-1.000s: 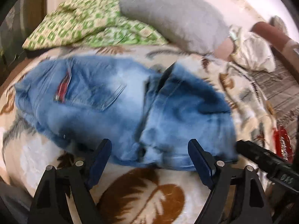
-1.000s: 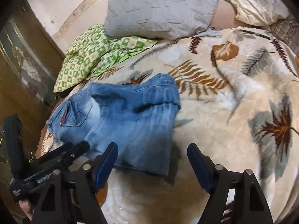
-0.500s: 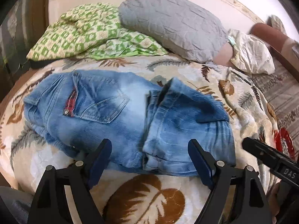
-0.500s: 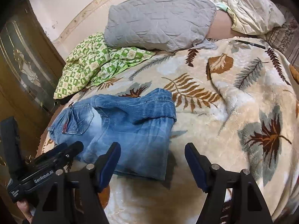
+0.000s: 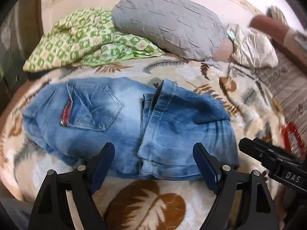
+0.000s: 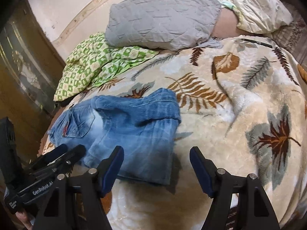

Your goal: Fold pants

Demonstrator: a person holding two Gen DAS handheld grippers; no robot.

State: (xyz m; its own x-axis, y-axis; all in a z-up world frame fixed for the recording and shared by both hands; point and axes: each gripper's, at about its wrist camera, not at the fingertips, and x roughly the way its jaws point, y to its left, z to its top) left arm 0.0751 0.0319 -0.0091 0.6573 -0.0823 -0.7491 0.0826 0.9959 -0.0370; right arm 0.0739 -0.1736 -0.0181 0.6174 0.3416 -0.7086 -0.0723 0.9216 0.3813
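Folded jeans [image 5: 122, 126] lie on the leaf-print blanket [image 6: 239, 134], legs doubled over the seat. Left gripper [image 5: 153, 164] and right gripper [image 6: 156, 164] hover spread, empty; next fold wants both near corners pinched evenly

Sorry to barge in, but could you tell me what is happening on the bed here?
A person is folding a pair of blue jeans on a leaf-patterned blanket, with a set of hand-held tongs in each hand. The jeans already lie folded over on themselves, the legs doubled across the seat. Both the left tongs and the right tongs hang open just above the near edge of the jeans, gripping nothing. A grey pillow and a green checked cloth lie beyond, untouched.
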